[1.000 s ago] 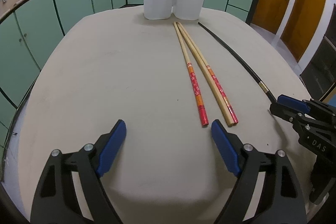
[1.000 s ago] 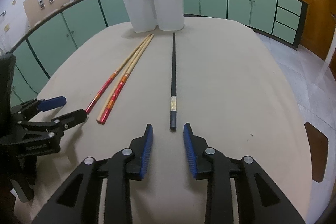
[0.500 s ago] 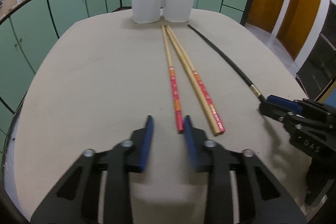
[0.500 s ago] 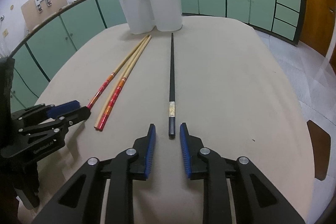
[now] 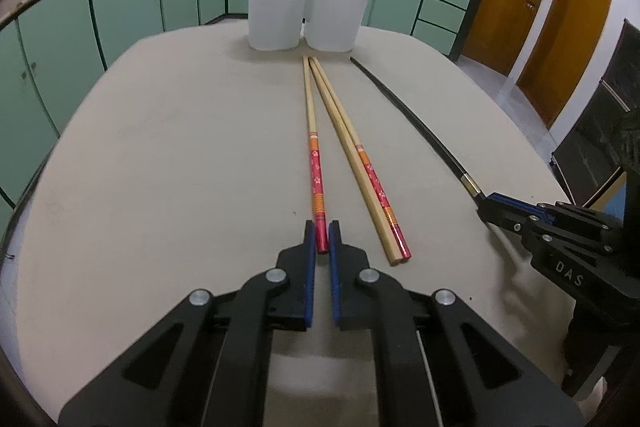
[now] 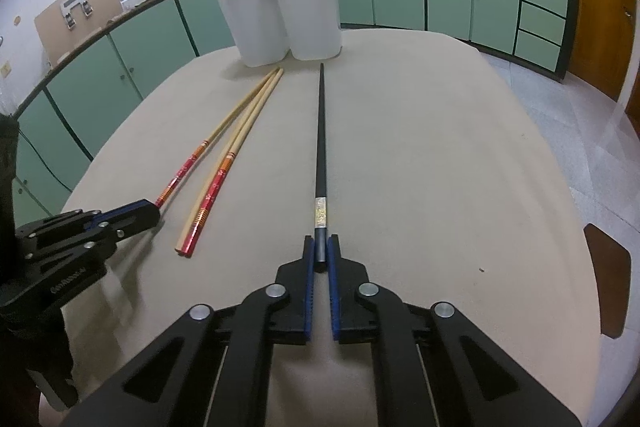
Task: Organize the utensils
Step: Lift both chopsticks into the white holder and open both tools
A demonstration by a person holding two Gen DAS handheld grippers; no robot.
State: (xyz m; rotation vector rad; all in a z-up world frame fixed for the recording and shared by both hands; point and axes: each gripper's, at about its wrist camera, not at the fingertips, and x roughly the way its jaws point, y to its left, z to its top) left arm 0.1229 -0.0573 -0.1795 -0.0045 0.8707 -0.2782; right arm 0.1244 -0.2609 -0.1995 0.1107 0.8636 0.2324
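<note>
My left gripper [image 5: 321, 235] is shut on the near red end of a red-handled wooden chopstick [image 5: 314, 155] that lies on the beige table [image 5: 160, 167]. Just to its right lies a pair of chopsticks [image 5: 356, 155], side by side. My right gripper [image 6: 320, 249] is shut on the near end of a black chopstick [image 6: 321, 135] with a gold band. Two white holders [image 5: 308, 11] stand at the table's far edge with several chopsticks upright in them. The right gripper [image 5: 486, 207] also shows in the left wrist view, the left gripper [image 6: 154, 211] in the right wrist view.
Green cabinets [image 5: 120, 7] curve around behind the table. Wooden doors [image 5: 552, 19] stand at the right. A brown chair seat [image 6: 608, 291] sits off the table's right edge. A cardboard panel [image 6: 76, 15] leans on the counter by the window.
Both grippers have closed: the left from wide open onto the red-handled chopstick's end after sliding right, the right from a narrow gap onto the black chopstick's end.
</note>
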